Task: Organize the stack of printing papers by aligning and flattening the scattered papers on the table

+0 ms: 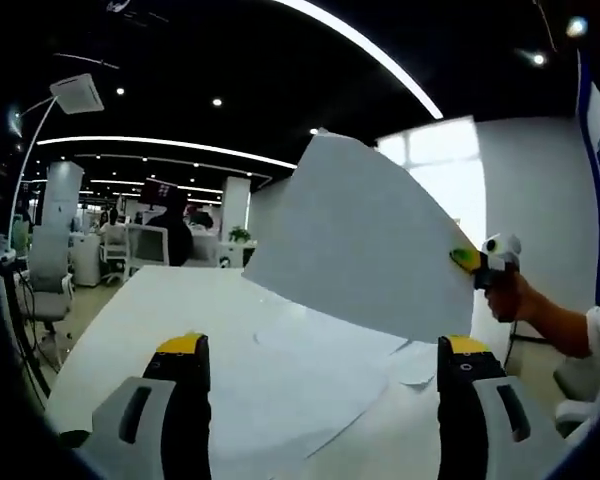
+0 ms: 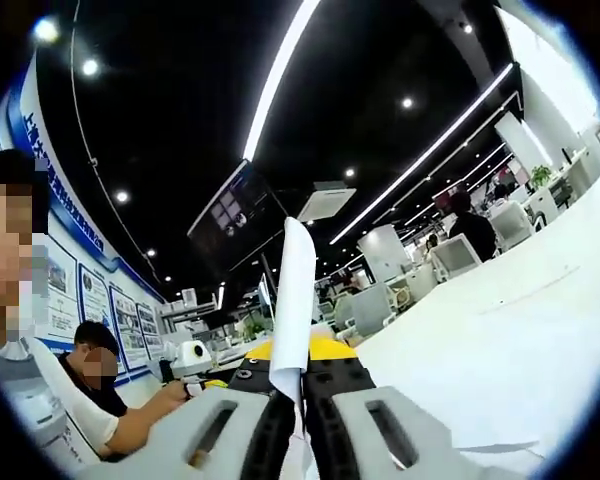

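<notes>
My left gripper [image 1: 323,372] hovers open over the white table [image 1: 150,300], its yellow-tipped jaws wide apart. Under them lie several overlapping white sheets [image 1: 300,390], fanned out of line. One sheet of paper [image 1: 365,240] is lifted off the table and stands tilted in the air. My right gripper [image 1: 473,262] pinches its right edge, held by a hand [image 1: 515,298]. In the right gripper view my right gripper [image 2: 298,385] is shut on that sheet [image 2: 294,290], seen edge-on and rising between the jaws. The table [image 2: 500,340] stretches off to the right.
Office chairs [image 1: 45,300] stand off the table's left edge. Desks and a seated person [image 1: 172,235] are beyond the far end. A white wall [image 1: 540,200] is at the right. Another seated person [image 2: 95,375] is at the left of the right gripper view.
</notes>
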Tool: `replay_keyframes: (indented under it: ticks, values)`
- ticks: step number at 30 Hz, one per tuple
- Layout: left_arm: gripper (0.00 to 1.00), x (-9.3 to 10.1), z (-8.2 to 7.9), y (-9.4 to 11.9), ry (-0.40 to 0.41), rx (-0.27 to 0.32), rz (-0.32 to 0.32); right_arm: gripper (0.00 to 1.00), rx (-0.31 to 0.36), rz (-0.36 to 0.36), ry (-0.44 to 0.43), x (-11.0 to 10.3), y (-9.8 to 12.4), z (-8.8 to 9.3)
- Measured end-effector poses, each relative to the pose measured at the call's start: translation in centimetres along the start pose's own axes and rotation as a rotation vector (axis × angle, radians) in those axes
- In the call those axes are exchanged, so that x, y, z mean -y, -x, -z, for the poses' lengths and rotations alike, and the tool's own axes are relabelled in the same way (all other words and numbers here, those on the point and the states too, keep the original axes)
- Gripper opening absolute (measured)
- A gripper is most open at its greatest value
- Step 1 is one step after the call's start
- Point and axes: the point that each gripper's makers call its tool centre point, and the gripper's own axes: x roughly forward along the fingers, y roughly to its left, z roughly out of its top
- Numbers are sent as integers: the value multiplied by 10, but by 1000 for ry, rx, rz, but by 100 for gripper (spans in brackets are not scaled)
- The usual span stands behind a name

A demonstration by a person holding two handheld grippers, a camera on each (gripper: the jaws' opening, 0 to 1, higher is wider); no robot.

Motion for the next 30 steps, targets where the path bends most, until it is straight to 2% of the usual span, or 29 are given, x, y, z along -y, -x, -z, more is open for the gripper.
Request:
replay_keyframes:
  ticks: [6, 17, 24, 30]
  values:
    - [97, 7, 9, -10, 18, -14, 22, 0, -5, -13, -9, -4, 0, 2]
    - [96, 17, 10, -15, 32, 0, 45, 0, -8, -25, -8, -10, 1, -3]
    - [96, 20, 2, -15, 56, 29, 54, 0, -15, -35, 3, -17, -1, -2]
    - [96, 26, 1, -15, 59, 31, 63, 0, -21, -49, 6, -26, -1, -1]
